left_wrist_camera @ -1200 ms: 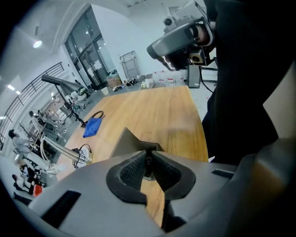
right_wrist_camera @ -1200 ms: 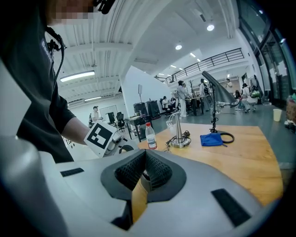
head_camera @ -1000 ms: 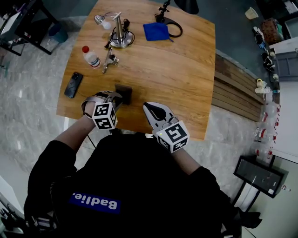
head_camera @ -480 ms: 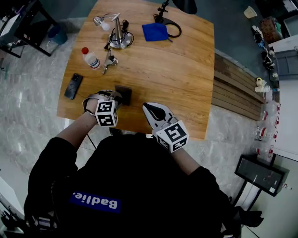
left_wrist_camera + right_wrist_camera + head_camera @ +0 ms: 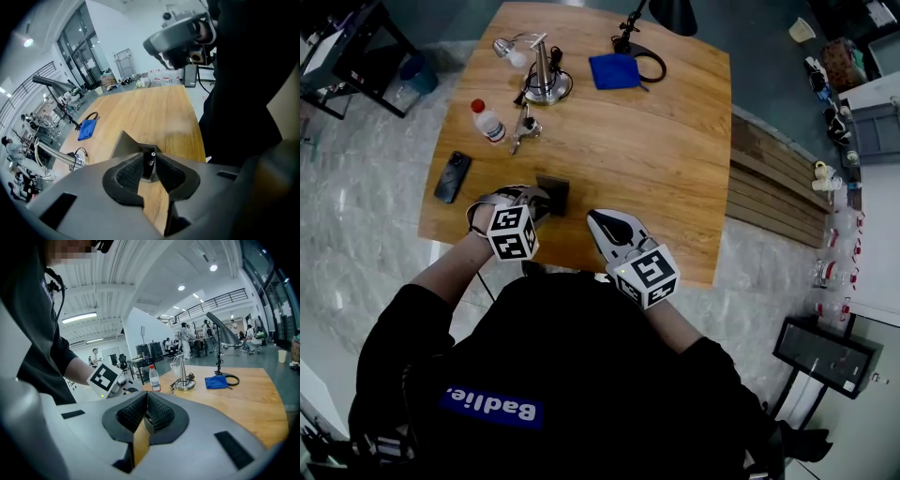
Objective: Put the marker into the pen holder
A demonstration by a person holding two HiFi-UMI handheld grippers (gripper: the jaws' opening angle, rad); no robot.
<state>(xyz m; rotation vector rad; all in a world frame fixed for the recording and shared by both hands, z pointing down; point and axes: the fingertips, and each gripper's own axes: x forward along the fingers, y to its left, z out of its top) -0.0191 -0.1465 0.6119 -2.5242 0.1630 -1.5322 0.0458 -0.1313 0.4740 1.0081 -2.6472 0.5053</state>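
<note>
Wooden surface [image 5: 656, 141], left of mid-frame: clamps black marker [image 5: 148, 161] in left claw [image 5: 149, 169] at pen holder [image 5: 124, 145]; holds right claw [image 5: 144, 411] pressed together, empty. Looks mid-insertion; calls for lowering, then letting go.

Warm brown wood grain is shown by the table [image 5: 656, 141]. A blue cloth [image 5: 612, 70], a red-capped clear bottle [image 5: 488, 122] and a black phone [image 5: 453, 176] are seen. The marker [image 5: 148, 162] is black, the pen holder [image 5: 552, 194] dark grey. Black-and-white squares are borne by the left gripper [image 5: 534, 199] and the right gripper [image 5: 598, 221].
</note>
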